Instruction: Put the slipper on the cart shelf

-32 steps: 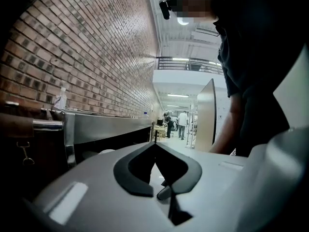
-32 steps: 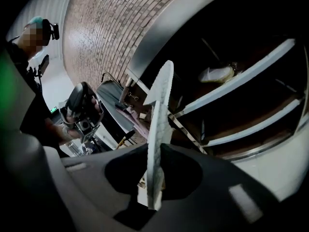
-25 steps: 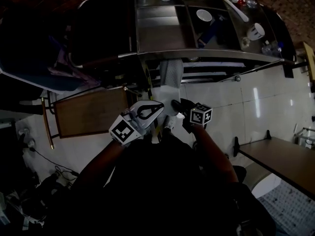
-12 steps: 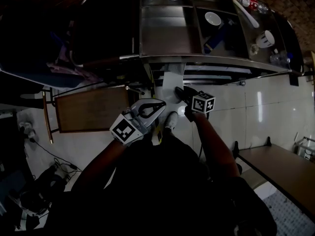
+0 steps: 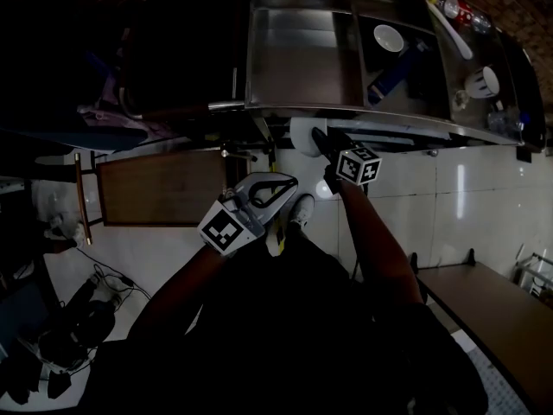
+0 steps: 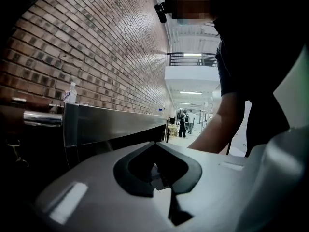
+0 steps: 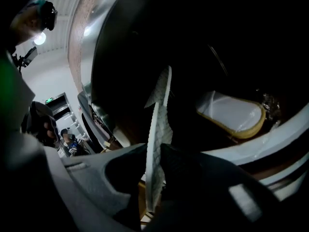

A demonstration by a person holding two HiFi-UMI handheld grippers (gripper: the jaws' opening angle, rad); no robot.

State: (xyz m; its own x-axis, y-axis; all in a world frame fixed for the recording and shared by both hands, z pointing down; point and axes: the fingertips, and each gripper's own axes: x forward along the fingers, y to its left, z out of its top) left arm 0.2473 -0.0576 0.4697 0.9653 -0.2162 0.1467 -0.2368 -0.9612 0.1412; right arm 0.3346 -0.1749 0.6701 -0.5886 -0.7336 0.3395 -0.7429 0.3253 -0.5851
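My right gripper (image 5: 318, 138) is shut on a white slipper (image 5: 302, 134) and holds it at the edge of the steel cart (image 5: 294, 67), under its top deck. In the right gripper view the slipper's ribbed white sole (image 7: 157, 139) stands edgewise between the jaws. Beyond it, a second slipper (image 7: 231, 116) with a pale insole and tan rim lies on the cart's lower shelf (image 7: 270, 139). My left gripper (image 5: 288, 181) hangs back in front of the person's body, shut, with nothing in it; in its own view the left gripper (image 6: 155, 145) points along the cart's side.
The cart's top deck carries a bowl (image 5: 389, 37), a cup (image 5: 484, 82), glasses and bottles. A wooden board (image 5: 160, 187) stands at the left, a bench (image 5: 492, 296) at the lower right. The person's white shoe (image 5: 301, 210) is on the tiled floor, and cables (image 5: 95, 284) lie at the left.
My right gripper has carried the slipper forward, from over the floor to the cart's lower shelf opening. The left gripper has hardly moved.
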